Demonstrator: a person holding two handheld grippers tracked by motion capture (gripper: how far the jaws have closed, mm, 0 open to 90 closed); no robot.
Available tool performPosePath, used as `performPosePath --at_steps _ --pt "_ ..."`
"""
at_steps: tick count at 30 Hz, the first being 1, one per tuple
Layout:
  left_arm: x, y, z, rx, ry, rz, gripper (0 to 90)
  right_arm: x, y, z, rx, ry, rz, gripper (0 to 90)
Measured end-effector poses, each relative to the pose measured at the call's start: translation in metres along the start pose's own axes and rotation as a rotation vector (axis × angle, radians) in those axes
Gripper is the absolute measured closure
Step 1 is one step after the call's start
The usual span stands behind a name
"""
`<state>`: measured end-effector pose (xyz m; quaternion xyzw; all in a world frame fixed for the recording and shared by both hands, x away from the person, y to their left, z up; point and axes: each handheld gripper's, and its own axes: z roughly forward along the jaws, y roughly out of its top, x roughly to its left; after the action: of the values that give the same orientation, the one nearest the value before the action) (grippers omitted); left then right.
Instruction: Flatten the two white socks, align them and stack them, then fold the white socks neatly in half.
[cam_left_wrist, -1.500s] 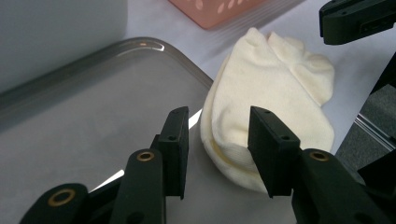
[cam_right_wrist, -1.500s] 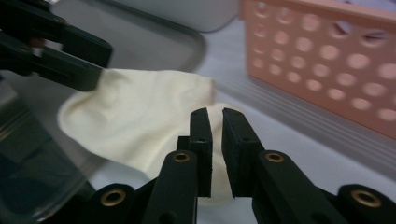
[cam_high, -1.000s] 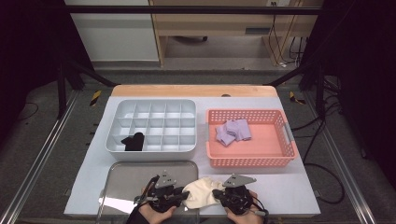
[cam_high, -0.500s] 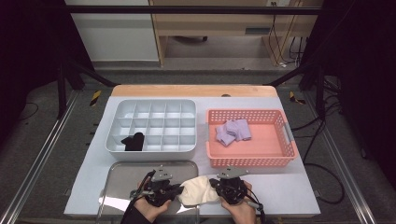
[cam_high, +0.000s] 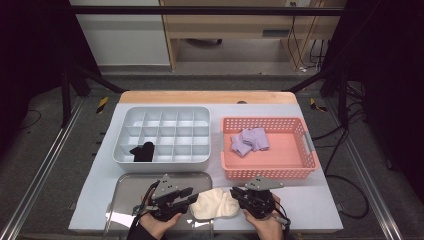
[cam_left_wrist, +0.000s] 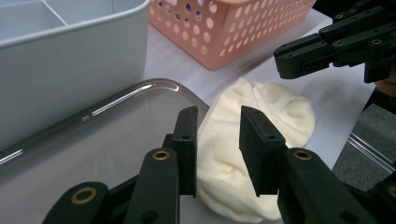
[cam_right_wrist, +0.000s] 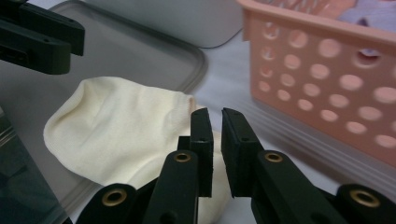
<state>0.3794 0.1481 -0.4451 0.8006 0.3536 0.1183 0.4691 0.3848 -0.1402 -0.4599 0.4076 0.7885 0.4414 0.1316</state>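
Our two grippers, left gripper (cam_high: 192, 201) and right gripper (cam_high: 234, 192), have matte black jaws, brass-ringed pivots and grey three-cornered top plates.

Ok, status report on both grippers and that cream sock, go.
Left gripper open over cream sock. Right gripper nearly shut at sock's other end; grip unclear. Sock straddles metal tray edge. Nothing in the way.

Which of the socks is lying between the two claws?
The cream sock, half on the metal tray; the black sock sits in the organizer, the purple socks in the basket.

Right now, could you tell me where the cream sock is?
In the high view, the cream sock lies at the table's near edge, between both grippers, overlapping the metal tray's right rim.
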Motion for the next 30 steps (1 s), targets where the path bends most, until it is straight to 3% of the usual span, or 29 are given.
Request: performPosePath --at_steps 7,14,25,30 --pt "-0.01 -0.001 0.006 -0.017 0.006 0.021 75.7 -0.009 -0.007 -0.013 -0.02 -0.023 0.028 75.0" --pt "-0.021 0.0 0.019 0.009 -0.019 0.022 85.6 -0.011 -0.014 -0.019 -0.012 -0.029 0.053 63.8" --pt "-0.036 0.003 0.04 0.045 -0.044 0.053 88.8 -0.009 -0.024 -0.015 0.011 -0.028 0.075 59.2" --pt "-0.036 -0.001 0.041 0.05 -0.037 0.059 89.0 -0.008 -0.025 -0.014 0.008 -0.023 0.071 59.6"
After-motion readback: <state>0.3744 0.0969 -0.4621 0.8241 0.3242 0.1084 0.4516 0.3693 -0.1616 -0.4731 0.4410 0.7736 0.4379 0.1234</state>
